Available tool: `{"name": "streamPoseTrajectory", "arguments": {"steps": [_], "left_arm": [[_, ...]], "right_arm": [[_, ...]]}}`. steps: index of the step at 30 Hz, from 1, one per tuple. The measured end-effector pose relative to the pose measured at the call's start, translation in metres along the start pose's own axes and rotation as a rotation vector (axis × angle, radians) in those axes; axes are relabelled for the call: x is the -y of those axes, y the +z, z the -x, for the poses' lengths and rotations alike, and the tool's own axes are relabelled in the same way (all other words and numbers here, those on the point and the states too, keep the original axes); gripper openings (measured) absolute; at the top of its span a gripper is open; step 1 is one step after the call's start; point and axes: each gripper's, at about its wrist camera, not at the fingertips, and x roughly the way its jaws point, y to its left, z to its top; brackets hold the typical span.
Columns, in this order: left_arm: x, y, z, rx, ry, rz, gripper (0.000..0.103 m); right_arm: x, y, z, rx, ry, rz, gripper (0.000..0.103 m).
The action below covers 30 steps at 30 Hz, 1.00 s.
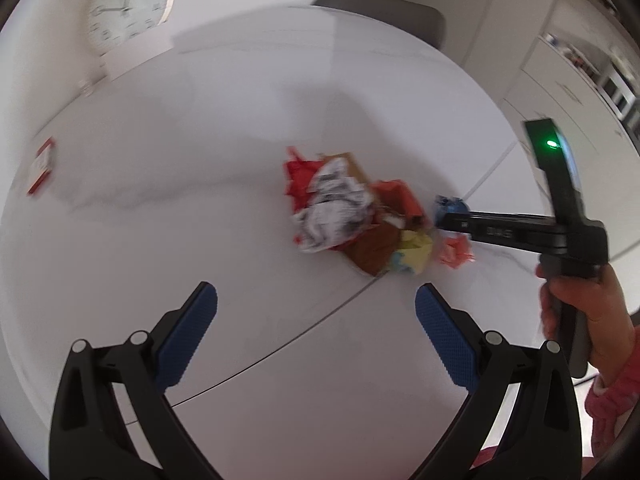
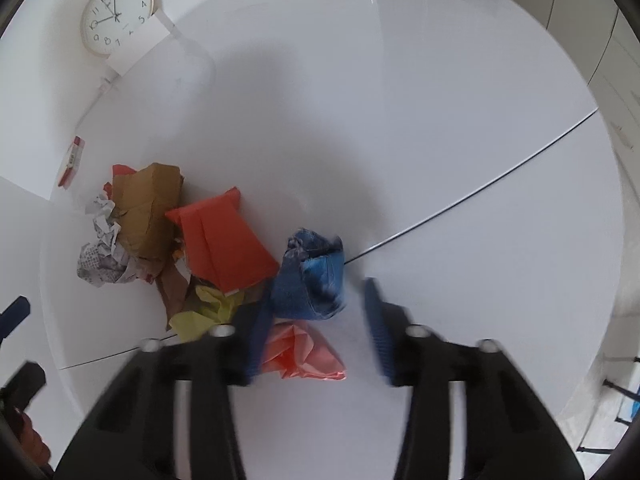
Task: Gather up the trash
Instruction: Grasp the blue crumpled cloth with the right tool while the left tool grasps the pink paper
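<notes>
Left gripper (image 1: pixel 316 312): jaws spread wide, nothing in them, hovering over white surface (image 1: pixel 180 140). Right gripper (image 2: pixel 318 294): jaws part-way apart around blue crumpled wad (image 2: pixel 312 276), right pad not touching. Pink paper (image 2: pixel 304 352) just beside the wad. Crumpled trash pile (image 1: pixel 340 208) adjoining. Clock (image 2: pixel 116 14) at far edge.
</notes>
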Motion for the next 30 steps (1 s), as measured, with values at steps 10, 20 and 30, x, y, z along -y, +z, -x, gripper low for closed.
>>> {"name": "streamPoseTrajectory", "arguments": {"steps": [10,20,30], "left_arm": [[0.074,-0.001,-0.011,-0.009,-0.129,-0.074,0.092],[0.151,0.008,-0.08,-0.051,-0.059,-0.059,0.08],[0.172,0.014,-0.127,-0.1,0.134,0.07,0.062]], "right_arm": [[0.039,-0.002,0.044,0.098,0.06,-0.093,0.031],[0.107,-0.044,0.116,0.176,0.031,-0.173,0.032],[0.16,-0.074,0.131,0.159,0.033,-0.195,0.032]]}}
